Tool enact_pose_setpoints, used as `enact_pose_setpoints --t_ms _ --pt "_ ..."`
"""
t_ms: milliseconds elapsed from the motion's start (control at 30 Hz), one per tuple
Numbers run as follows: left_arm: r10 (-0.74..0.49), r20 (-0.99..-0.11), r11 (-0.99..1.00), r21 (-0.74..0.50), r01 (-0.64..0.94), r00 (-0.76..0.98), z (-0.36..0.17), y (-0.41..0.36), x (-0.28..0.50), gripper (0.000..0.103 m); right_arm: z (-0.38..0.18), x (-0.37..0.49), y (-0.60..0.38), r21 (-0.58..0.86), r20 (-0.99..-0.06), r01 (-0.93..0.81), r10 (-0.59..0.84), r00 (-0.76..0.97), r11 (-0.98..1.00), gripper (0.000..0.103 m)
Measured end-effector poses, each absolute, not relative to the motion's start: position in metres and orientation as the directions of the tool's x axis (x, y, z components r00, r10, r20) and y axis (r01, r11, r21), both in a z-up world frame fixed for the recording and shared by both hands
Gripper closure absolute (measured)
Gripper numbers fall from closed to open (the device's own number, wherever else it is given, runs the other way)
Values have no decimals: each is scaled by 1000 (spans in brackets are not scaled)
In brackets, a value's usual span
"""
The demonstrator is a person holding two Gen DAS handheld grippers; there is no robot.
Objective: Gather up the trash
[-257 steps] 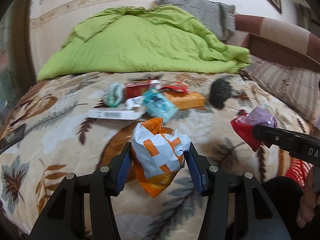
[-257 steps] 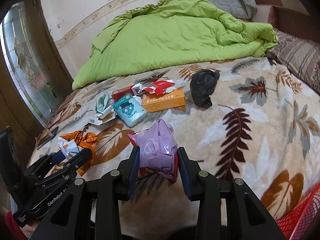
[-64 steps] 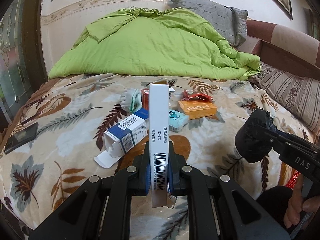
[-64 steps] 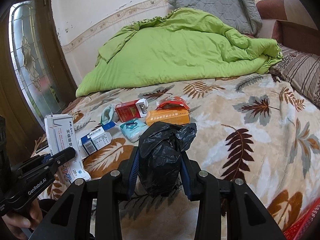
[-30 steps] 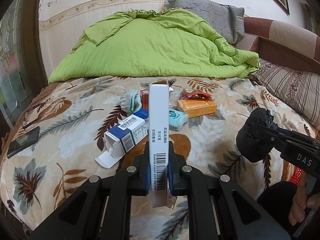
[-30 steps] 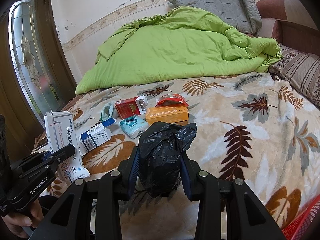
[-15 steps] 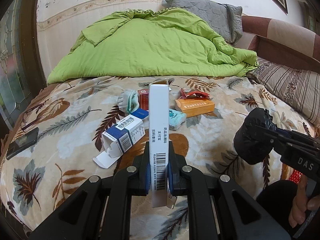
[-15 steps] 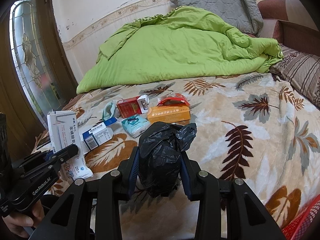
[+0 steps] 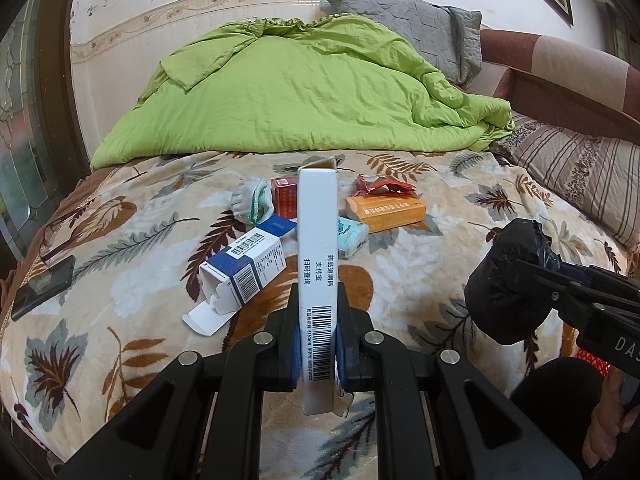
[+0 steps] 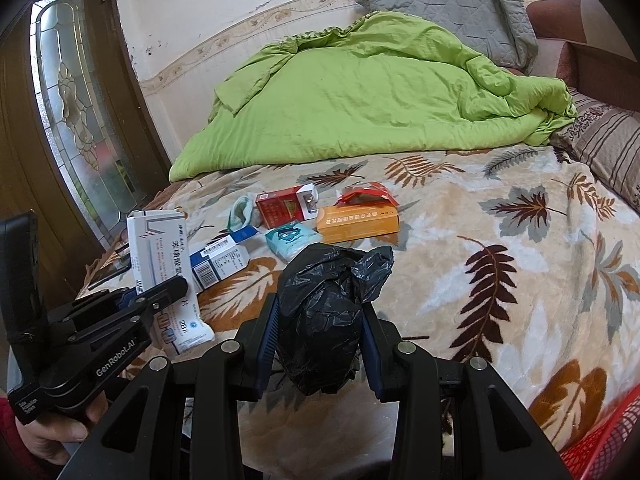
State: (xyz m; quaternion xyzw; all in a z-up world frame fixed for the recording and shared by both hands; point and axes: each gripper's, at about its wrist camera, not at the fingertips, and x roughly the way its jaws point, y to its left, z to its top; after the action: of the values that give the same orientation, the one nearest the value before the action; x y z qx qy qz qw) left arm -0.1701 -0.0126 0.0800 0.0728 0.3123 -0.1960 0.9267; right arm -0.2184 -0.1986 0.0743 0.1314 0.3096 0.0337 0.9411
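My left gripper (image 9: 318,328) is shut on a tall white medicine box (image 9: 318,240), held upright on its narrow edge above the leaf-patterned blanket (image 9: 120,320). My right gripper (image 10: 320,328) is shut on a crumpled black plastic bag (image 10: 324,312), which also shows at the right of the left wrist view. Beyond them on the bed lie a blue and white carton (image 9: 244,264) with its flap open, an orange box (image 9: 386,210), a red box (image 9: 285,198), a teal tissue pack (image 9: 352,236), a red wrapper (image 9: 384,186) and a white and green cloth (image 9: 252,200).
A green duvet (image 9: 304,92) and a grey pillow (image 9: 412,36) fill the far end of the bed. A dark phone (image 9: 44,286) lies near the bed's left edge. The rim of a red basket (image 10: 600,440) shows at the lower right, beside the bed. A glazed wooden door (image 10: 80,120) stands at the left.
Over the last second both grippers keep their holds and hardly shift. Several seconds back the left held an orange and white wrapper and the right a purple bag; neither is in view now.
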Motion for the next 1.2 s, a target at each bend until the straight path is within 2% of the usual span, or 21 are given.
enact_pose_setpoints --t_ms 800,1200 --pt "-324 -607 909 13 417 726 80 -18 -173 91 82 -221 -202 297 -560 16 161 812 955 63" --pt "-417 -610 860 -26 509 674 90 -40 -185 91 98 -240 -224 330 -535 54 140 833 942 63"
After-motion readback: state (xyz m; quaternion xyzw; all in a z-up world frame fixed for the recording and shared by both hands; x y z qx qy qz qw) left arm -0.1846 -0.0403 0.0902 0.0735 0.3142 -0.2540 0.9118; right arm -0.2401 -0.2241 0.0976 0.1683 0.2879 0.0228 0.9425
